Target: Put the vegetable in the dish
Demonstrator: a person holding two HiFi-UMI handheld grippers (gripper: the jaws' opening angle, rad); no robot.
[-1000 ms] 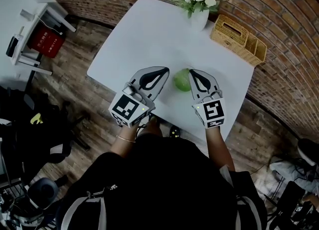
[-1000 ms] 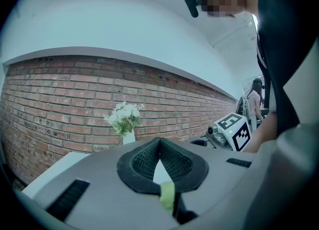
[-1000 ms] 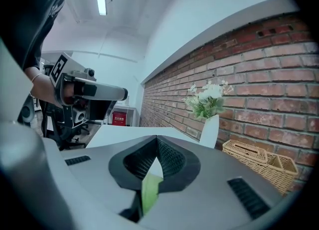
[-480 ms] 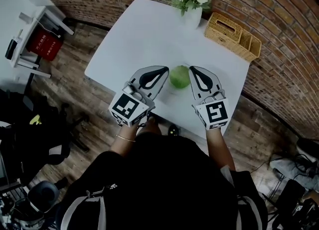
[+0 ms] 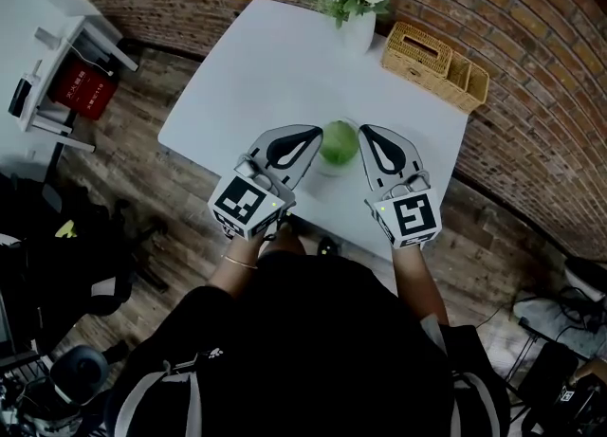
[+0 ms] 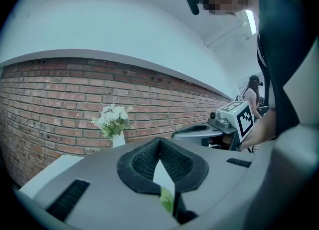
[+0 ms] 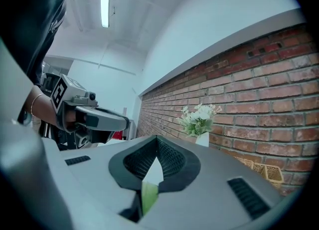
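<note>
Dead centre of the head view, the green vegetable (image 5: 340, 142) sat on the white table (image 5: 266, 65), near its lower edge. It was flanked by the left gripper (image 5: 305, 137) and the right gripper (image 5: 372, 137). Both had their jaws clenched on nothing, and only a green sliver showed through each gap. I couldn't tell if either touched it, and I couldn't pick out a dish for sure.

My guess was that it's round, smooth and fairly firm, not heavy but keen to roll, so I'd have taken it across its widest middle. The tabletop looked slick and flat. A flower vase (image 5: 353, 9) and a wicker basket (image 5: 436, 65) stood at the upper edge, with a brick wall behind and a plank floor around.
</note>
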